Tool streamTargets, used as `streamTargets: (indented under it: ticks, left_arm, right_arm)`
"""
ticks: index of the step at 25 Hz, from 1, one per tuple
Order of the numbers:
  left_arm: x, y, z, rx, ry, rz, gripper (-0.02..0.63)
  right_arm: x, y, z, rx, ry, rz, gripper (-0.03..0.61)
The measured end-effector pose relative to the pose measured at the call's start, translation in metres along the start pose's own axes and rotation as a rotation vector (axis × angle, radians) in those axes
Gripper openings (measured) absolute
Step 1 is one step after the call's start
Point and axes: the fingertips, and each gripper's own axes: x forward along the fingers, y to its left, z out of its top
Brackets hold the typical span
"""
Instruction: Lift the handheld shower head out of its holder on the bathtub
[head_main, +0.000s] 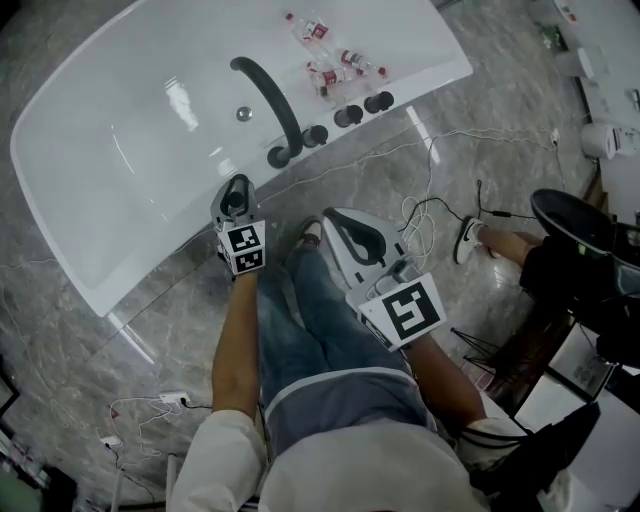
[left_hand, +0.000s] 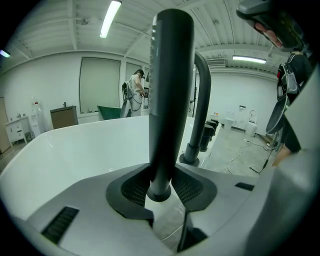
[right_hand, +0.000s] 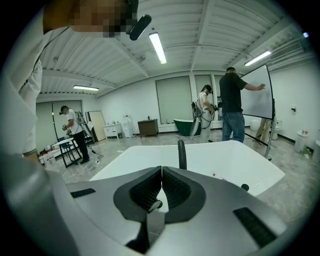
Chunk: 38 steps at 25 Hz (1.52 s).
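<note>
The handheld shower head (left_hand: 170, 95), a dark upright cylinder, stands on the near rim of the white bathtub (head_main: 130, 130). My left gripper (left_hand: 161, 187) is at that rim (head_main: 236, 196), its ribbed pads closed against both sides of the handle's lower part. The holder itself is hidden behind the jaws. My right gripper (head_main: 345, 232) hangs over the floor just short of the tub, to the right of the left one. In its own view the right gripper (right_hand: 161, 182) is shut, pad on pad, with nothing held.
A black arched spout (head_main: 270, 100) and three black knobs (head_main: 347, 116) sit on the rim right of the shower head. Several small bottles (head_main: 330, 60) lie in the tub. Cables (head_main: 420, 215) and a person's shoe (head_main: 468, 240) are on the floor at right.
</note>
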Motion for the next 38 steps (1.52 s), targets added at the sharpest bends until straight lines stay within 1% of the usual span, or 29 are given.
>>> streamTargets:
  ticks: [4,9,13,19,23,25,30,35,38]
  left_arm:
    - [-0.024,-0.003,0.024,-0.016,-0.046,0.009,0.147]
    - [-0.057,-0.013,0.059,-0.021,-0.112,-0.002,0.147]
    - [-0.095,-0.017,0.089,-0.020,-0.170,-0.007,0.147]
    - [-0.154,-0.028,0.138,-0.039,-0.234,-0.017,0.147]
    - [-0.180,-0.027,0.164,-0.043,-0.256,-0.027,0.147]
    - [-0.198,-0.030,0.184,-0.061,-0.284,-0.031,0.149]
    - [-0.253,-0.038,0.246,-0.070,-0.346,-0.054,0.149]
    - [-0.289,-0.034,0.304,-0.037,-0.375,-0.076,0.147]
    - [-0.315,-0.037,0.341,-0.005,-0.394,-0.100,0.147]
  right_arm:
    - [-0.004,0.003,0.007,0.000,-0.002,0.008,0.017]
    - [-0.005,0.007,0.020,-0.002,-0.022,0.022,0.017]
    - [-0.014,0.018,0.036,-0.006,-0.062,0.022,0.017]
    - [-0.041,0.035,0.063,-0.006,-0.080,0.033,0.017]
    - [-0.048,0.038,0.083,-0.009,-0.099,0.031,0.017]
    - [-0.057,0.038,0.093,-0.012,-0.110,0.029,0.017]
    - [-0.090,0.037,0.123,-0.016,-0.148,0.022,0.017]
    - [-0.106,0.021,0.152,0.001,-0.175,0.001,0.017]
    - [-0.126,0.016,0.170,0.016,-0.195,-0.012,0.017]
